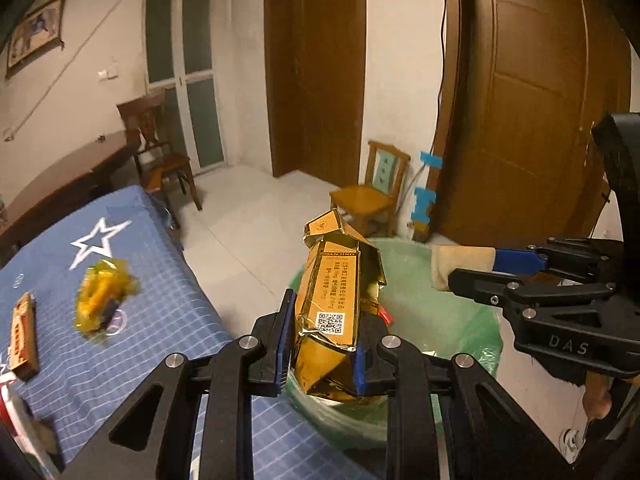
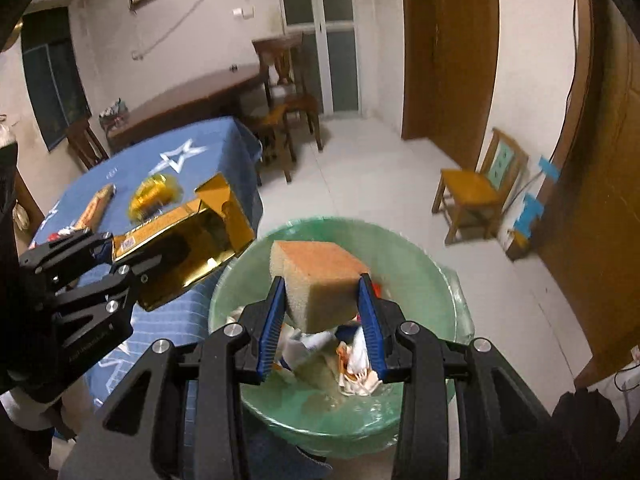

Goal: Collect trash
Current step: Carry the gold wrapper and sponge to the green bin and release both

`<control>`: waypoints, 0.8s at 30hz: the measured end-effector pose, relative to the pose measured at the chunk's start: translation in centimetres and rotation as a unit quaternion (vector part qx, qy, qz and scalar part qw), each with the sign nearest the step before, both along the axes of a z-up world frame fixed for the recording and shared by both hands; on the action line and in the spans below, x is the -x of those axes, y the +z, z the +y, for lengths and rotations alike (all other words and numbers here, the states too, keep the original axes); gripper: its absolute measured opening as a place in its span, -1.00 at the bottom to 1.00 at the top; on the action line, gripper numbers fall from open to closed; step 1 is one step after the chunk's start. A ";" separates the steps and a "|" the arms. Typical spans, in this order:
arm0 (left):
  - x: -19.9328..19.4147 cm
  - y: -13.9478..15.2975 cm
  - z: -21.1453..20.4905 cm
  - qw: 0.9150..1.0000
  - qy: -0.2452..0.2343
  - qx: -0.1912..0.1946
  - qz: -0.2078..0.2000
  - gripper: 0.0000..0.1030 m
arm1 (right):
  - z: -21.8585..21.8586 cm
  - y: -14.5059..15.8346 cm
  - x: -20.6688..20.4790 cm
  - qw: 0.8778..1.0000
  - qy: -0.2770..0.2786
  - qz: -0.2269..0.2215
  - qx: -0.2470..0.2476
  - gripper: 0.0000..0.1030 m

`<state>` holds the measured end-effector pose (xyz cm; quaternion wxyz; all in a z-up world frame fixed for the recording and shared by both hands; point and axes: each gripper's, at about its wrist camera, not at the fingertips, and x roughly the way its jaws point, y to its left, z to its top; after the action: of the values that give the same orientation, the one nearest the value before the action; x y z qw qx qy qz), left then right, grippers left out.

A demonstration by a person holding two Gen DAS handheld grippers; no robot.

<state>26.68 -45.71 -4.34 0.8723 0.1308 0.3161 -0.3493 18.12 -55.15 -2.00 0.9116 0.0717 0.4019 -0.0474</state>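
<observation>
Already over the green-lined bin (image 2: 416, 280), the left hand-held gripper (image 1: 320, 344) clamped a crushed gold carton (image 1: 336, 304), the right hand-held gripper (image 2: 322, 320) a sponge (image 2: 320, 280); beside the bin, a yellow wrapper (image 1: 104, 292) and small box (image 1: 24, 332) awaited on the worktop (image 1: 168, 320).

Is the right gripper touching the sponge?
Touching. The right wrist view shows the right gripper with its jaws pressed on both sides of the sponge, above the bin.

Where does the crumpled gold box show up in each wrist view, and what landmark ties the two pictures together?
Left wrist: the gold box sits centre frame, clamped by the left gripper.
Right wrist: the gold box is at left of centre, projecting from the left gripper.
Shared landmark: the green-lined trash bin, below both grippers.
</observation>
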 end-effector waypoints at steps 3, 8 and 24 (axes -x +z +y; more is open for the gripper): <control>-1.1 -1.6 -0.7 1.000 -0.007 -0.012 0.018 -0.51 | -1.1 -1.4 -0.7 1.000 0.002 0.022 -0.012 -0.33; -1.9 -3.8 -2.2 0.999 -0.015 -0.028 0.034 -0.51 | -2.3 -2.9 -1.2 0.999 -0.003 0.039 -0.020 -0.32; -2.9 -5.5 -4.3 0.998 -0.019 -0.039 0.043 -0.51 | -3.8 -3.8 -1.9 0.998 -0.003 0.052 -0.022 -0.31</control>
<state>29.53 -49.98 -9.88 0.8452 0.1555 0.3645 -0.3587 19.98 -58.99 -5.83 0.8876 0.0904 0.4494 -0.0447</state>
